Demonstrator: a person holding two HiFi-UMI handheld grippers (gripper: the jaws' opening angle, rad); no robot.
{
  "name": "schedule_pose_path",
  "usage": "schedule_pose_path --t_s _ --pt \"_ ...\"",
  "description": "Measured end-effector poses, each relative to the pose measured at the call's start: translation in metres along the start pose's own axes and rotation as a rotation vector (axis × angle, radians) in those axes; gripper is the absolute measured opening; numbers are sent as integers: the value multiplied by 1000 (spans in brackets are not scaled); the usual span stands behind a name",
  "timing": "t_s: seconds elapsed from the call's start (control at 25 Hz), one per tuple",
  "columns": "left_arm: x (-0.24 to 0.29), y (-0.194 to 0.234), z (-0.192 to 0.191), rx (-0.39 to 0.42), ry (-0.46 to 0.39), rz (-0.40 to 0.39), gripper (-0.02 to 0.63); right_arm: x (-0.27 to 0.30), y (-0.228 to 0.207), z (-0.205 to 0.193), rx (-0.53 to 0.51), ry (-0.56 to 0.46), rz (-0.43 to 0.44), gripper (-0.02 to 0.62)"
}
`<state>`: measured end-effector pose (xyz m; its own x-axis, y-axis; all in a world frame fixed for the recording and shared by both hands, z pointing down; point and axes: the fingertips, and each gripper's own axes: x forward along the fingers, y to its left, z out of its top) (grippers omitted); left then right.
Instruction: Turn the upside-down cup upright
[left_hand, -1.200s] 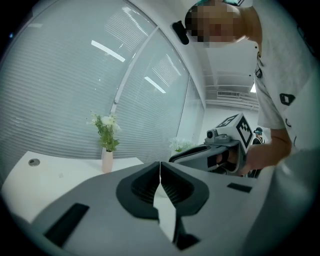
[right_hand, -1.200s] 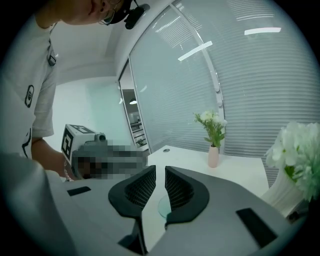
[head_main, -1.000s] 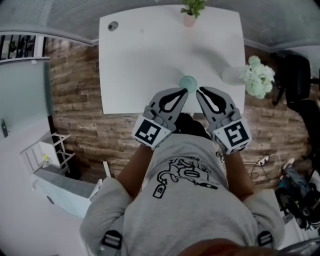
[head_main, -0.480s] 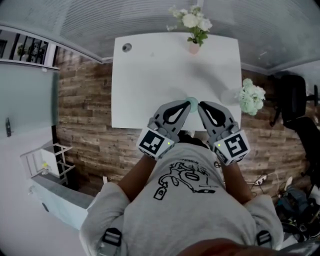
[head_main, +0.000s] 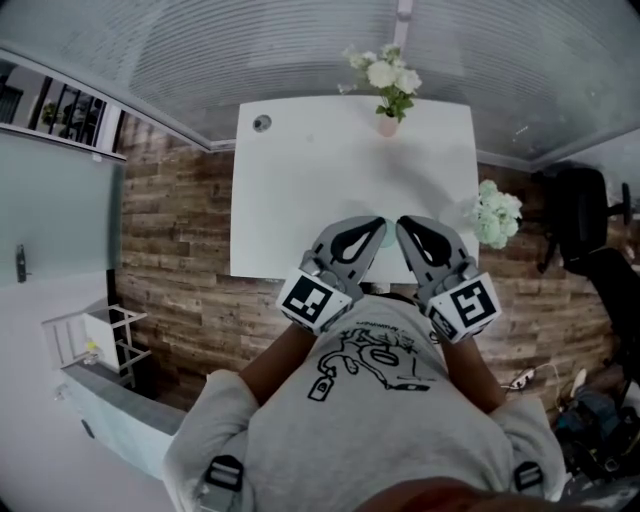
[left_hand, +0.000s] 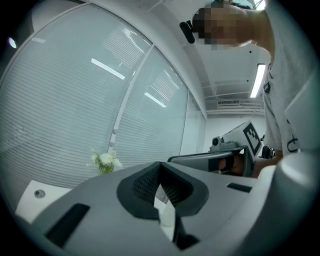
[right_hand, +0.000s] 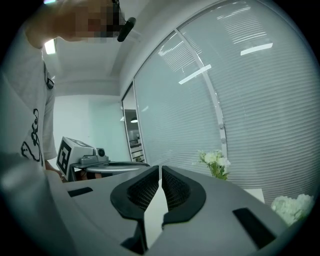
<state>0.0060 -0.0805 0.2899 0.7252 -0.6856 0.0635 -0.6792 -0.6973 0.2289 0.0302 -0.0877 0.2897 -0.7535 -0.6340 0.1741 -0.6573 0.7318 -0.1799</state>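
The head camera looks steeply down past the person's chest onto the left gripper (head_main: 376, 226), the right gripper (head_main: 403, 222) and the table (head_main: 300, 180). Each gripper camera sits close behind its own jaws, facing level toward the blinds (left_hand: 75, 100). Both catch the flowers (left_hand: 104, 161) and the other gripper.

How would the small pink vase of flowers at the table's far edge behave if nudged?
The pink vase looks small under its taller flower spray, so it is probably top-heavy and apt to tip. It stands near the table's far edge, so a push away might send it off.
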Motion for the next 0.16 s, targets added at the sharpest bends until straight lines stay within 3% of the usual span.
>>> schedule_pose_path --t_s 0.16 --pt "-3 0 8 0 -9 -7 3 1 7 4 -6 15 9 46"
